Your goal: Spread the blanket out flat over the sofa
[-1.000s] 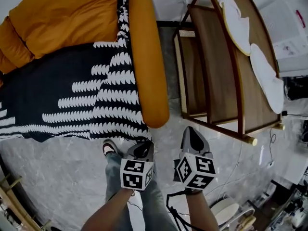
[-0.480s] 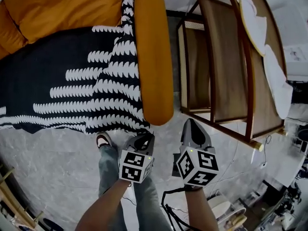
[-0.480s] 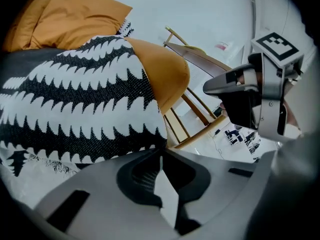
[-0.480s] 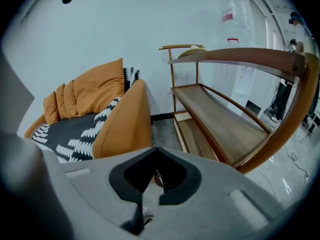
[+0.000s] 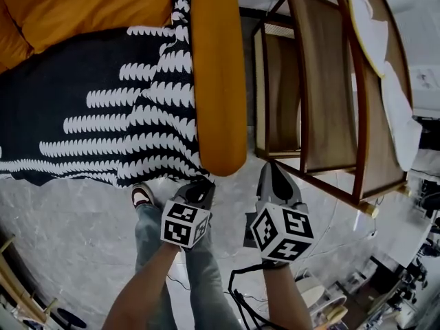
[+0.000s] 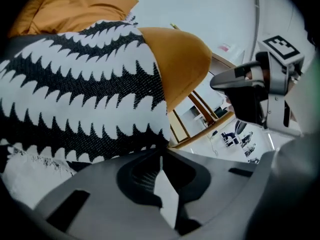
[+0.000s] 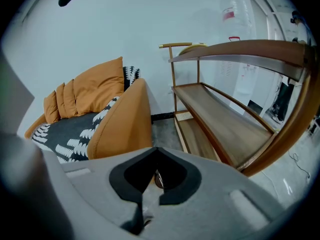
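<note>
Left gripper [image 5: 199, 185]: jaws shut, tips against the blanket's [image 5: 117, 115] lower corner at the sofa front; whether cloth is pinched cannot be told. Right gripper [image 5: 271, 168]: just beside the left, jaws together, nothing between them, pointing down at the grey floor [image 5: 75, 232] between the armrest [image 5: 218, 81] and a wooden rack [image 5: 320, 95]. The blanket, black with white toothed rows, lies over the seat, hangs over the front edge and runs up along the armrest's inner side. Orange cushions [image 5: 89, 5] sit behind it.
</note>
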Available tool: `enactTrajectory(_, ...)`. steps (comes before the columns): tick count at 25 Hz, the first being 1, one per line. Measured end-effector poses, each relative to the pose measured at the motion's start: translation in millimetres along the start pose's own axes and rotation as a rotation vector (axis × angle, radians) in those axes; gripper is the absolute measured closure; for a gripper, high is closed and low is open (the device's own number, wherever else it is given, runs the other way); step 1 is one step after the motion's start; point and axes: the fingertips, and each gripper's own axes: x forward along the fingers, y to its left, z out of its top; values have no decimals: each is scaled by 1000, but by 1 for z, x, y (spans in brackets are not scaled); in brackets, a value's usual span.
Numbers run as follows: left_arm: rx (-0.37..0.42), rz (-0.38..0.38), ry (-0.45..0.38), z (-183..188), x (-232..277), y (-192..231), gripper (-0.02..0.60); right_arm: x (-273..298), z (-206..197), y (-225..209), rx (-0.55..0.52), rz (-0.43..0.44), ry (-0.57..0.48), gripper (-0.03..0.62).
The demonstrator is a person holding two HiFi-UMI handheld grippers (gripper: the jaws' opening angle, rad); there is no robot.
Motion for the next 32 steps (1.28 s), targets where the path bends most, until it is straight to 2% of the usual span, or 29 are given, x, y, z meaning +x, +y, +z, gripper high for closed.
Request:
enactTrajectory(3,-44,-1,1,-3,5,9,567,-2,-2,-2,-1,-1,1,589)
enactTrajectory(8,-38,8,20,-7,9,15,567,-4,-4,-5,-10,2,19,589)
enactTrajectory(15,-59,-8,-10,-1,12,12,566,-5,-2,-4,-22,4,14,589)
enactTrajectory(21,-69,-22,4,-4,2,5,566,-12,5,6,-31,19,7,589)
enactTrajectory(26,-71,-45,12,-3,2,1,499,-12,11,11,-39,20,-9,589)
enactTrajectory(32,-78,-28,18,-4,-18,-3,489,-21,21,24,-25,30,-21,589)
